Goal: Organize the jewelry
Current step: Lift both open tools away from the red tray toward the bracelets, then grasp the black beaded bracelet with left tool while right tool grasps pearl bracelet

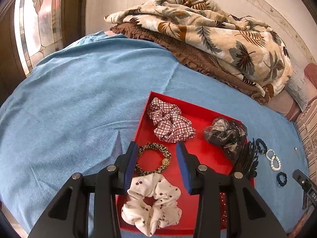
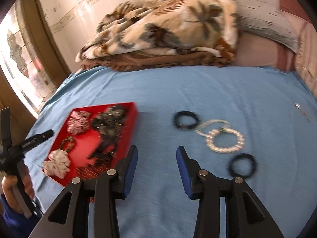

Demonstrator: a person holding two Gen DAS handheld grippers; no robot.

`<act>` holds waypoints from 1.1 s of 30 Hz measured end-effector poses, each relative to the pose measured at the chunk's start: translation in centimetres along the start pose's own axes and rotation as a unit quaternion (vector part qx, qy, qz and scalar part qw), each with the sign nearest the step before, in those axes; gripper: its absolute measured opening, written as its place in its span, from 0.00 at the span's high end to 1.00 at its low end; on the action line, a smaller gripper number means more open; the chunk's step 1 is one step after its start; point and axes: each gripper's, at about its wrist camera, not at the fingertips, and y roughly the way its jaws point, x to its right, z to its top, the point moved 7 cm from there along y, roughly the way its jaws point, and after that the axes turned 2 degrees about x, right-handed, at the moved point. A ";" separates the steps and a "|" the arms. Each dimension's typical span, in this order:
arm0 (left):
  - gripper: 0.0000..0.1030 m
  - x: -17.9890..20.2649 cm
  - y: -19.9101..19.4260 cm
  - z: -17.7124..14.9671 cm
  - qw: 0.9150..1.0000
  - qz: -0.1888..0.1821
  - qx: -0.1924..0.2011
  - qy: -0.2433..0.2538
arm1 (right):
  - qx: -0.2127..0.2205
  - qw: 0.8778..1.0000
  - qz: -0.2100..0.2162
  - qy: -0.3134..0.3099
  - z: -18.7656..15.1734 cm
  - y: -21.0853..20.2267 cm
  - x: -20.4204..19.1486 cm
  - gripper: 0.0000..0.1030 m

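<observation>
Left wrist view: left gripper (image 1: 156,163) hangs over the red tray (image 1: 200,111) on the blue bed sheet (image 1: 79,99), jaws released and parted, empty; the leopard-print hair tie (image 1: 153,157) lies in the tray below and between them. Right wrist view: right gripper (image 2: 157,167) likewise parted and empty over bare sheet, the pearl bracelets (image 2: 222,135) and dark hair ties (image 2: 185,120) lying ahead to its right.

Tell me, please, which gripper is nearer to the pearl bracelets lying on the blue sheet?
Right. The right gripper hovers open over the sheet just beside the pearl bracelets; the left gripper is over the red tray, across it from them.
</observation>
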 end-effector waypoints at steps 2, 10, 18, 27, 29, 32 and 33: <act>0.62 0.5 -0.9 -0.3 1.000 0.001 0.014 0.004 | 0.002 1.000 -0.015 0.013 -0.8 -1.0 2.6 0.55; 0.53 4.5 -6.1 -2.1 0.994 0.017 0.097 0.054 | 0.003 0.997 -0.051 0.066 -3.3 -3.3 11.3 0.55; 0.50 12.8 -9.8 -4.9 0.986 -0.044 0.085 0.135 | 0.011 0.996 -0.048 0.079 -3.7 -2.7 15.2 0.54; 0.48 23.0 -6.8 -5.9 0.978 -0.096 0.025 0.182 | 0.000 0.998 -0.016 0.066 -3.1 -0.2 15.5 0.53; 0.48 24.6 -5.0 -5.6 0.978 -0.095 0.011 0.183 | 0.002 0.998 -0.013 0.059 -2.5 0.2 15.5 0.53; 0.48 26.6 -2.3 -5.2 0.980 -0.098 -0.016 0.175 | 0.003 0.999 -0.006 0.041 -1.3 1.4 15.2 0.53; 0.48 27.2 -1.1 -4.9 0.980 -0.099 -0.028 0.171 | 0.002 0.999 -0.002 0.034 -0.9 1.9 15.0 0.53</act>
